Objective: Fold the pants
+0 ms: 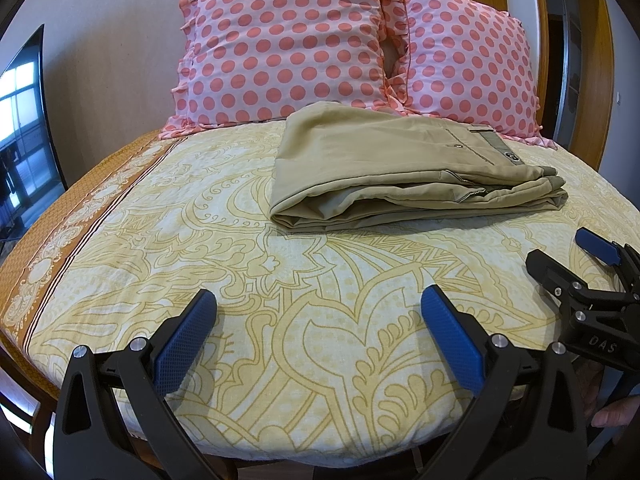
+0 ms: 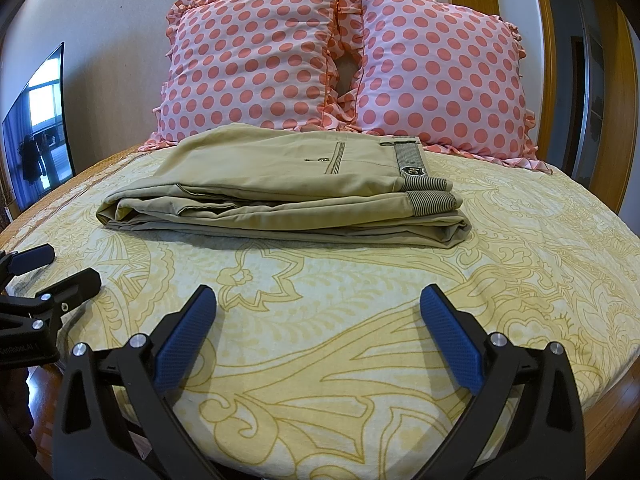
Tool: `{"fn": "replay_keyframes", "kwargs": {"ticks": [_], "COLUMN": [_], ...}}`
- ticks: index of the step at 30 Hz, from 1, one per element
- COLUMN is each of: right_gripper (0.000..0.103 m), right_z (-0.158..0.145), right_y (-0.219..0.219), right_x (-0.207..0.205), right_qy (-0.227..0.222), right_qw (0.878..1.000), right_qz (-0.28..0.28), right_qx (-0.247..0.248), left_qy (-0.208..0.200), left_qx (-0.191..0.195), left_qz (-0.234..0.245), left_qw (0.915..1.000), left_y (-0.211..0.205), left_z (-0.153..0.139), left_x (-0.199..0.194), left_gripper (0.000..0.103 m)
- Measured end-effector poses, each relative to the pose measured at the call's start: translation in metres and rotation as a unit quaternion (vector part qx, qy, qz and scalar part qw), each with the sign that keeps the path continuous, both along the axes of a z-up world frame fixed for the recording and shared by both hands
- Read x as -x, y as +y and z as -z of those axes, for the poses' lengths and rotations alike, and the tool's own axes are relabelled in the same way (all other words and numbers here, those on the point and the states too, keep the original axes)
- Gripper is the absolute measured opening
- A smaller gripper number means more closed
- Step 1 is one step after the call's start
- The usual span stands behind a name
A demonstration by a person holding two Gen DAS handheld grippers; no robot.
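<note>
Pants (image 2: 280, 192) look already folded into a neat stack mid-bed just in front of the pillows (image 2: 344, 64), so with your left gripper (image 1: 320, 312) and right gripper (image 2: 320, 312) both spread wide and empty, I'd just square any loose edge.

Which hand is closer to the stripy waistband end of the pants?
Right, probably. In the right wrist view the pants lie nearly straight ahead of the right gripper; from the left gripper they sit off to the right. Both jaws are open.

Ahead of your left hand-held gripper (image 1: 318, 316), the pants (image 1: 392, 168) are hiding the pillows' (image 1: 288, 44) lower edges; their badge (image 1: 511, 156) is showing too small for reading.
</note>
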State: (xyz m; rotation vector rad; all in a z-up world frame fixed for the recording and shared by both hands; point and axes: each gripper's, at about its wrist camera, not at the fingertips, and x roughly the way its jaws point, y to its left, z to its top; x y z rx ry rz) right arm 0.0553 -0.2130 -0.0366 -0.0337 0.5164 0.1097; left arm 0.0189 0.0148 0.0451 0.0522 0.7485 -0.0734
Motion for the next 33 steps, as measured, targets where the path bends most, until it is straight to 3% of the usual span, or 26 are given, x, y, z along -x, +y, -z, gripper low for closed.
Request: {"fn": "replay_keyframes", "kwargs": {"ticks": [33], "right_gripper": [0.101], "right_z": [0.0006], "right_y": [0.0008], "right_x": [0.0004], "right_qy": [-0.001], "right_qw": [1.0], "right_qz": [0.001], "right_qx": [0.0], "left_qy": [-0.004], "left_qx": [0.001], "left_qz": [0.01], "left_qw": [0.9999], "left_y": [-0.0018], "left_z": [0.0001], "left_x": [-0.0005], "left_gripper": [0.102]}}
